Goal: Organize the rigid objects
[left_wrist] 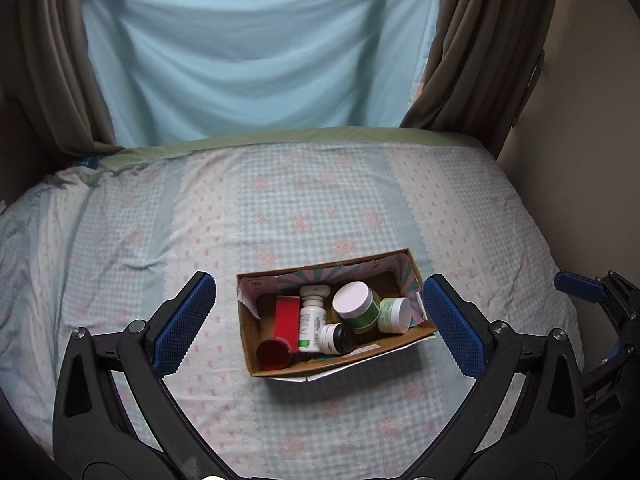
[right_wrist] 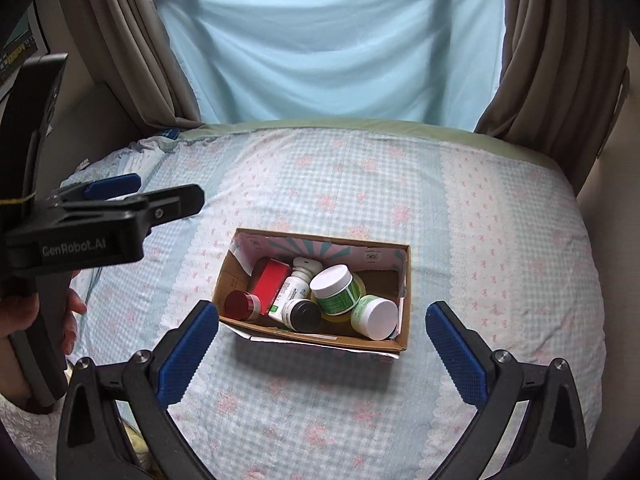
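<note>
A cardboard box (left_wrist: 256,340) (right_wrist: 404,320) sits on the bed, holding several containers: a red box (left_wrist: 287,318) (right_wrist: 270,280), a red-capped jar (left_wrist: 274,354) (right_wrist: 239,305), a white bottle (left_wrist: 312,320) (right_wrist: 294,282), a black-capped bottle (left_wrist: 338,338) (right_wrist: 302,314), and two green jars with white lids (left_wrist: 354,304) (right_wrist: 376,316). My left gripper (left_wrist: 320,316) is open, its blue pads either side of the box. My right gripper (right_wrist: 322,342) is open just in front of the box with nothing between its fingers.
The bed (left_wrist: 280,208) (right_wrist: 500,240) has a checked, flowered sheet. A light blue cloth (left_wrist: 256,48) and brown curtains (left_wrist: 480,52) hang behind it. A wall (left_wrist: 592,160) borders the right. In the right wrist view a hand (right_wrist: 24,312) holds the left gripper's body (right_wrist: 80,236).
</note>
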`<act>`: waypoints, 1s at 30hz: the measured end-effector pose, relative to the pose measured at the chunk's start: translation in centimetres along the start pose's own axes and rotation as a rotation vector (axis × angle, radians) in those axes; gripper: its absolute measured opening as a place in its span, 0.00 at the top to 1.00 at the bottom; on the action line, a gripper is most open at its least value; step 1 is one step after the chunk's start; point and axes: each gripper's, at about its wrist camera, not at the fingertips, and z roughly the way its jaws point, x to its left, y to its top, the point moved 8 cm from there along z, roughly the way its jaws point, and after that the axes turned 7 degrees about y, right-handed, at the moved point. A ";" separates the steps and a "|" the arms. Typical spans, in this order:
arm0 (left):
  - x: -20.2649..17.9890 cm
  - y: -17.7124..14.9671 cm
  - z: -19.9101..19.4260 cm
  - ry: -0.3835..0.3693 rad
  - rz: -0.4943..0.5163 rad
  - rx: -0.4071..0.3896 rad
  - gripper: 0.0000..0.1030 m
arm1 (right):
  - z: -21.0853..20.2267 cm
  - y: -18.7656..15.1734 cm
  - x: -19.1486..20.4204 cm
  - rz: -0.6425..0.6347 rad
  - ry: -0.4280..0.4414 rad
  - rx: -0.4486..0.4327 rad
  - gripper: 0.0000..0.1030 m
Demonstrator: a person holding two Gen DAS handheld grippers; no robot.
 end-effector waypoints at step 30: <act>-5.0 -4.0 -21.4 0.124 -0.074 -0.357 0.00 | -20.0 -1.2 -3.1 0.006 -0.172 -0.323 0.00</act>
